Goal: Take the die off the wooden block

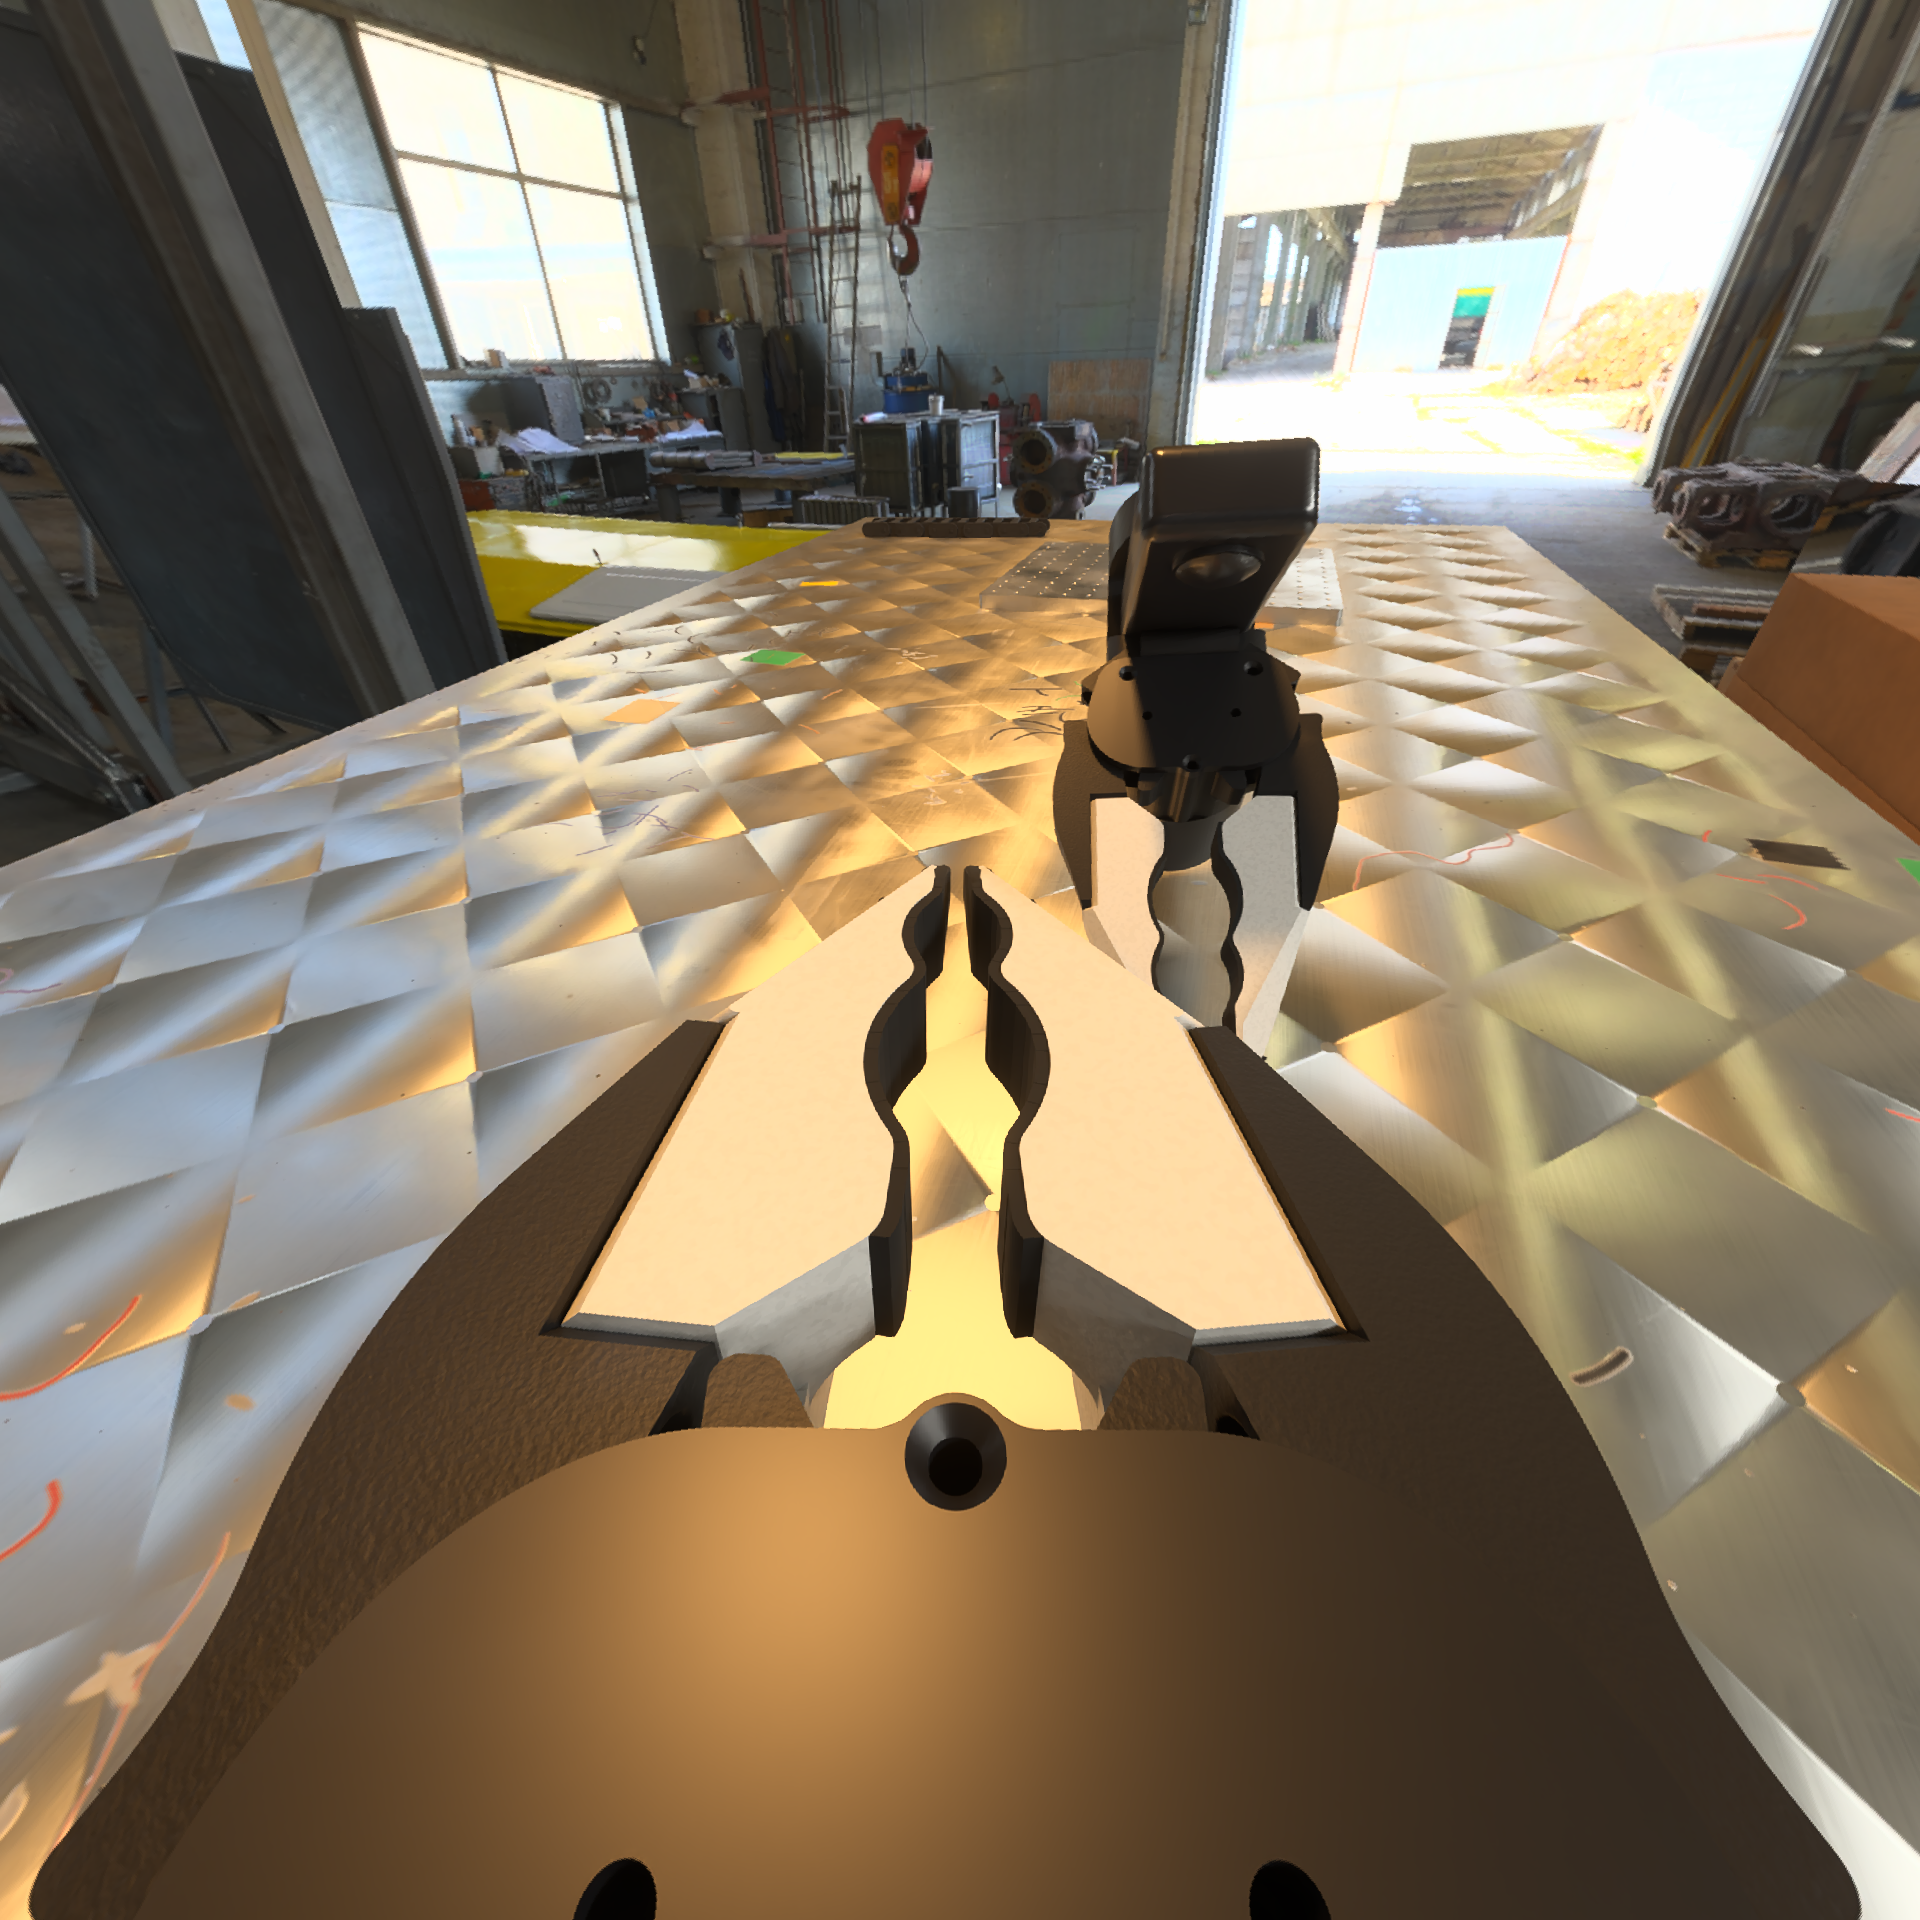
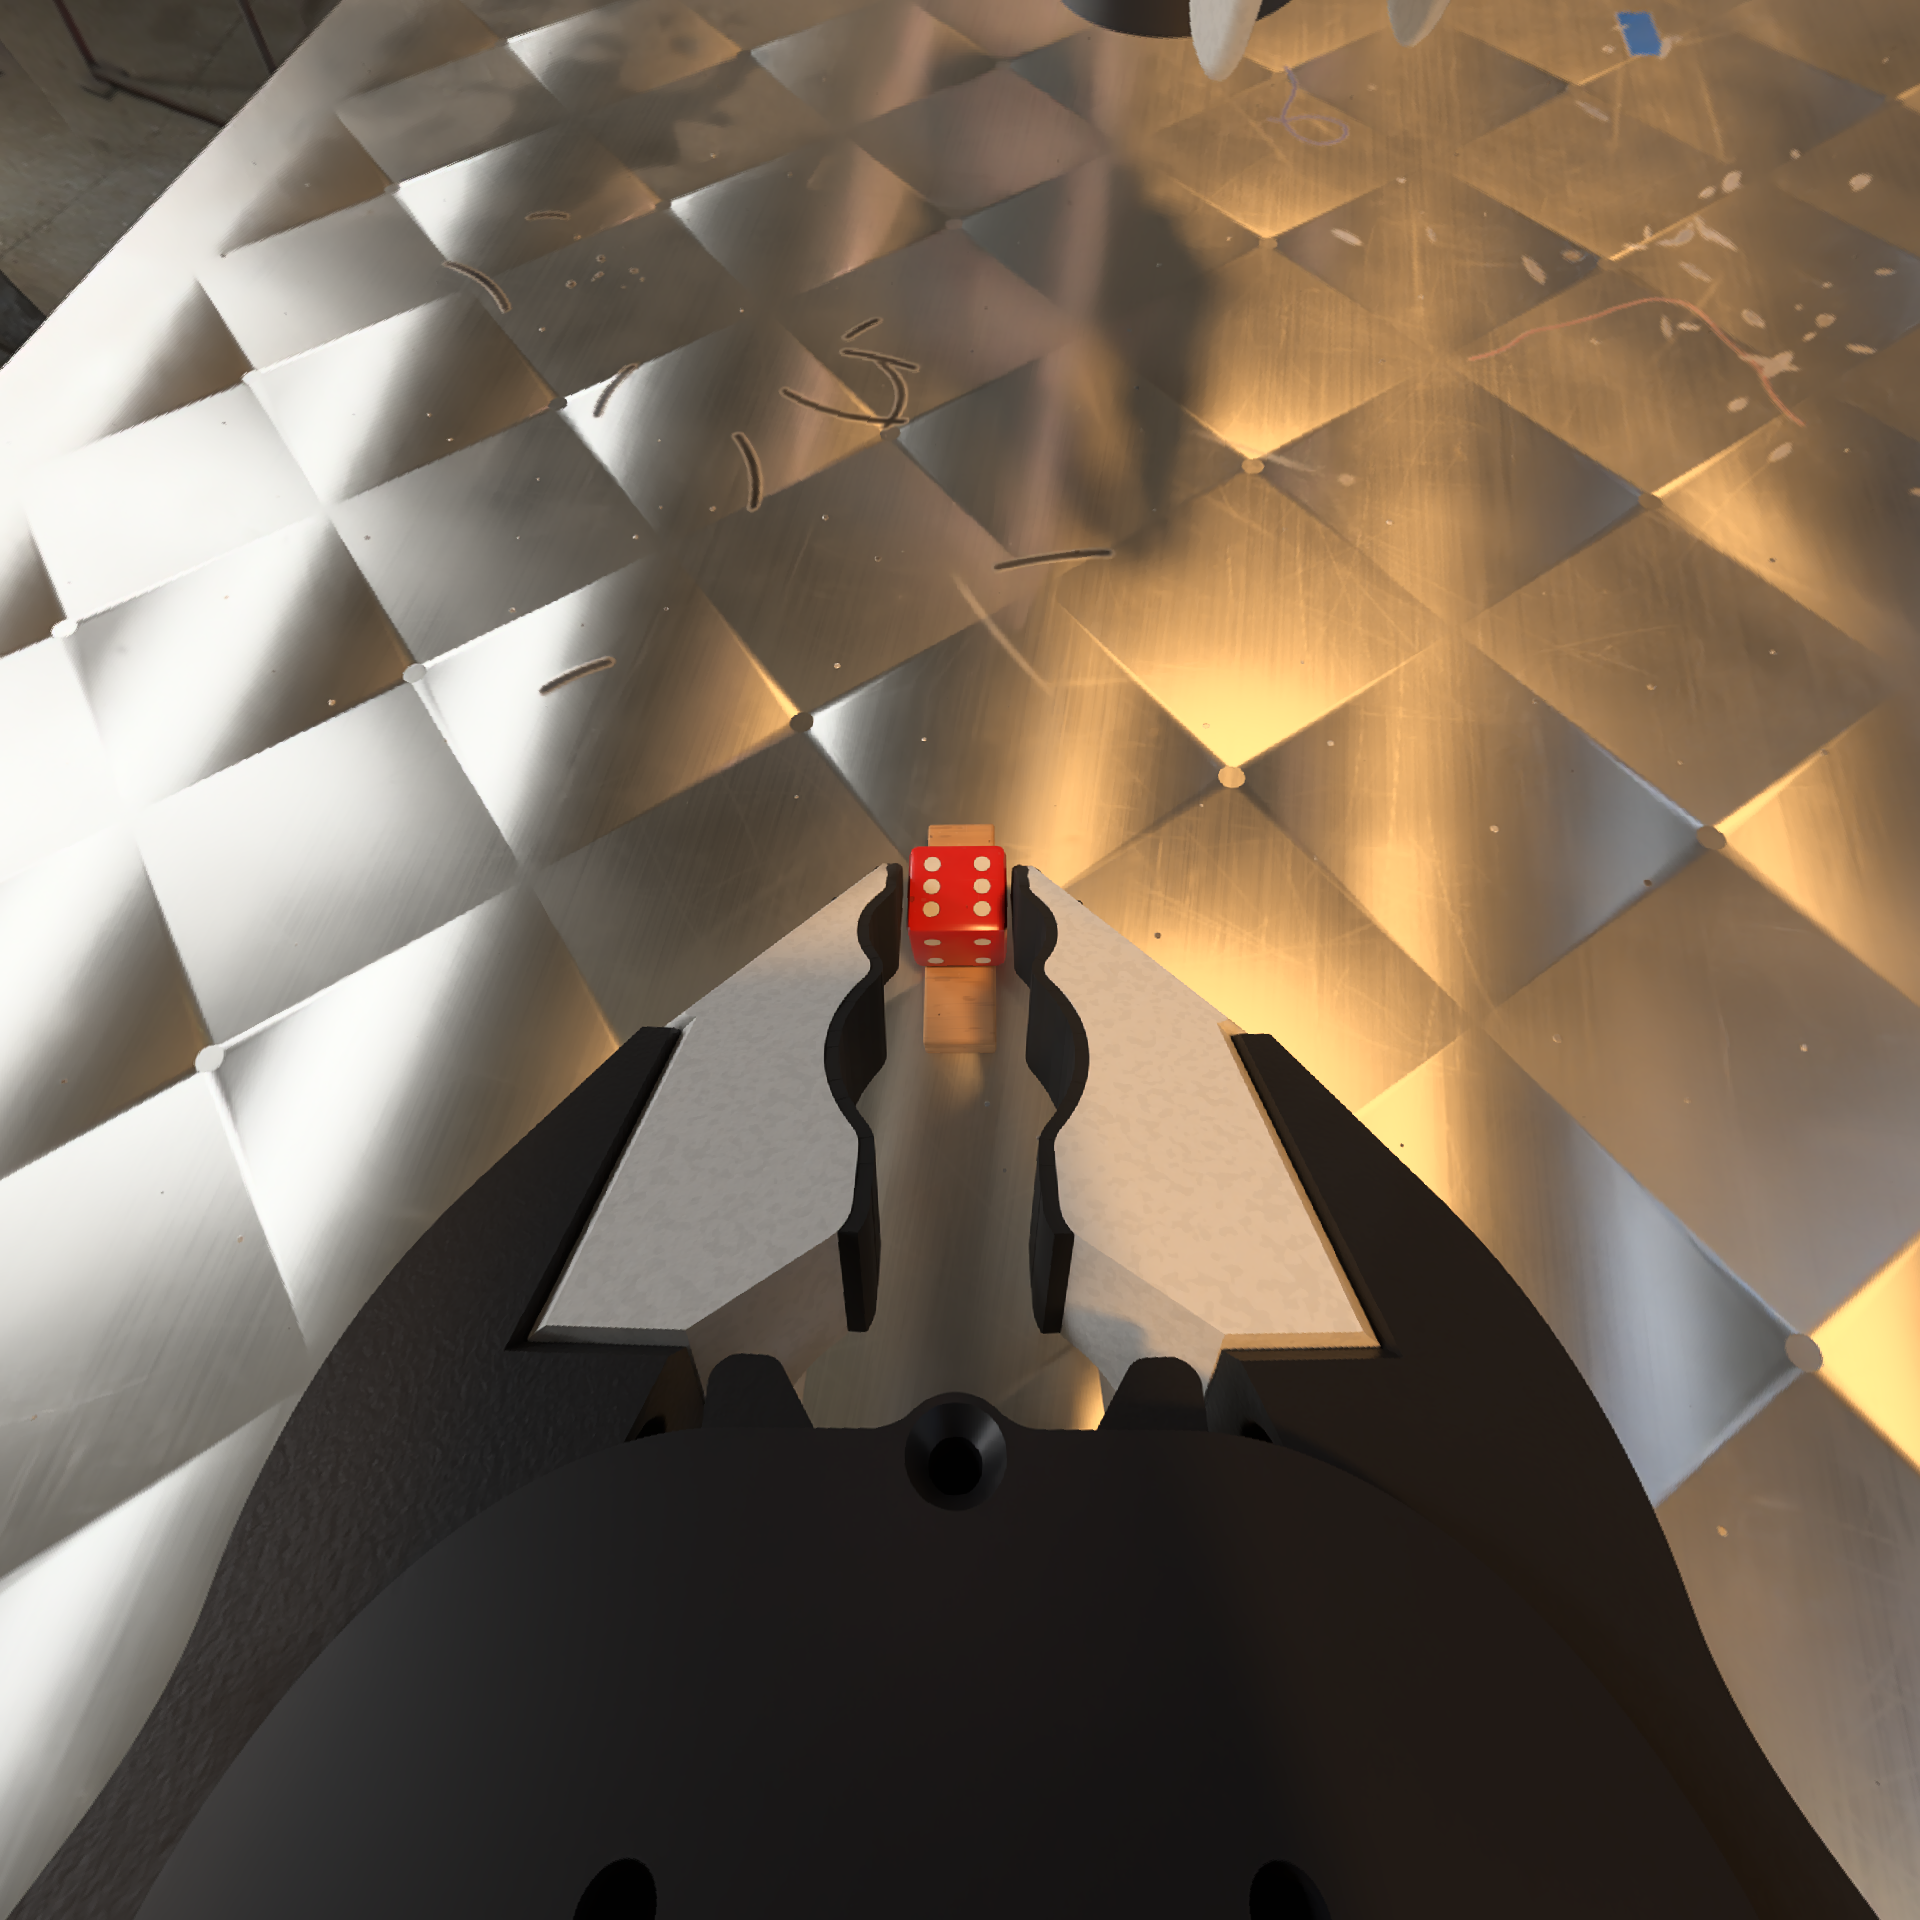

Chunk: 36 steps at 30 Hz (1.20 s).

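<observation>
A red die (image 2: pixel 957 902) with white pips sits on a small wooden block (image 2: pixel 959 1010) on the metal table (image 2: pixel 416 831). My right gripper (image 2: pixel 957 883) points down at it, with a fingertip tight against each side of the die, shut on it. The die rests on the block. My left gripper (image 1: pixel 957 878) hovers low over the table, shut and empty. In the left wrist view the right gripper (image 1: pixel 1195 966) stands just ahead to the right with its fingers pointing down. Its tips, the die and the block are hidden there behind my left gripper's finger.
The table (image 1: pixel 416 935) is a wide quilted metal sheet with scratches and small coloured marks. A brown wooden box (image 1: pixel 1839 665) stands at its right edge. A perforated plate (image 1: pixel 1049 571) lies at the far end. The left gripper's white fingertips (image 2: pixel 1221 47) show at the top of the right wrist view.
</observation>
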Available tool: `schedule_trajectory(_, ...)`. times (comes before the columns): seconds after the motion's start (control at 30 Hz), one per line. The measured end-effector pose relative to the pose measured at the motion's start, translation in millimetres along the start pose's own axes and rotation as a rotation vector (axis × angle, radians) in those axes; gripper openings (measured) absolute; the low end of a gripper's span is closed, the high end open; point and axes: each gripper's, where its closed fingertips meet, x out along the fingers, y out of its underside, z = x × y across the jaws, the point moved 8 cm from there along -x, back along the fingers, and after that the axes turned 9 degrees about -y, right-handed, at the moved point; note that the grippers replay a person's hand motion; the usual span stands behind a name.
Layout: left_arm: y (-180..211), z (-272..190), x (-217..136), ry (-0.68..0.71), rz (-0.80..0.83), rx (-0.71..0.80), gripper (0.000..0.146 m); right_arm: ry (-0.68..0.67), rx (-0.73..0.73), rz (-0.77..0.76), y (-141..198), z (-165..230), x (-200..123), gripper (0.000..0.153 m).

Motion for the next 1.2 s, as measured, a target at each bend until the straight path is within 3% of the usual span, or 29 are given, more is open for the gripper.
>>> schedule_trajectory(0.4,4,0,2,-0.006,0.018,0.011,0.003,-0.006,0.008,0.045,2,-1,4,0.018)
schedule_trajectory(0.57,-3,3,-4,-0.04,-0.001,0.05,0.003,-0.014,0.04,-0.072,-4,-5,-8,0.018)
schedule_trajectory(0.77,-22,12,-14,-0.148,-0.038,0.118,0.003,0.148,0.076,-0.373,-28,-18,-70,0.018)
schedule_trajectory(0.87,-52,8,-17,-0.202,-0.097,0.176,0.002,0.227,0.047,-0.483,-43,-18,-110,0.018)
schedule_trajectory(1.1,-137,7,9,-0.2,-0.16,0.309,0.002,0.348,-0.063,-0.329,-107,-37,-178,0.018)
schedule_trajectory(1.2,-160,13,29,-0.188,-0.205,0.314,0.002,0.426,0.04,-0.253,-106,-61,-187,0.018)
